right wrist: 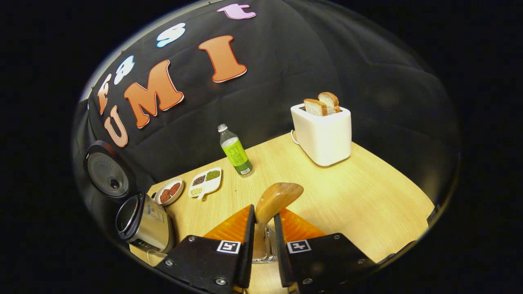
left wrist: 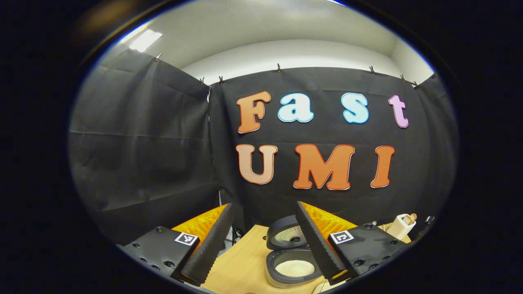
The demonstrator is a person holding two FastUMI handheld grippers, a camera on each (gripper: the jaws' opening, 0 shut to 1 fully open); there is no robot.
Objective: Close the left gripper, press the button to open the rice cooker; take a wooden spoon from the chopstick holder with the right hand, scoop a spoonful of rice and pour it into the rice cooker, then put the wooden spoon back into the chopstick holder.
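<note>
Already the rice cooker point(left wrist: 292, 261) stands open, its lid point(left wrist: 286, 234) tipped up and back, and pale rice shows in the bottom of its inner pot. Seen from the left gripper view it sits on the counter point(left wrist: 241, 261) below and between the jaws of the left gripper point(left wrist: 263, 243), which hang wide apart and hold nothing.

Over in the right gripper view, the right gripper point(right wrist: 263, 228) has its jaws drawn close together with the wooden spoon point(right wrist: 278, 200) between them. The spoon's long axis runs forward and up along the fingers, its bowl end rising just past the tips. Directly beneath the jaws a wire-like holder point(right wrist: 261, 249) shows, most likely the chopstick holder; the same holder appears as a pale tube point(left wrist: 400, 226) at the far right of the left gripper view. Whether both fingers truly press on the handle I cannot tell.

So the relation that matters is straight down: the spoon looks poised upright above or within the holder, suggesting it is being lifted out or set back.

Elsewhere on the counter point(right wrist: 359, 196), a small bowl point(right wrist: 168, 191) holds reddish-brown pieces and a divided tray point(right wrist: 206, 181) holds dark, green and pale grains. The rice cooker point(right wrist: 141, 222) lies well off to the side of the right gripper.
</note>
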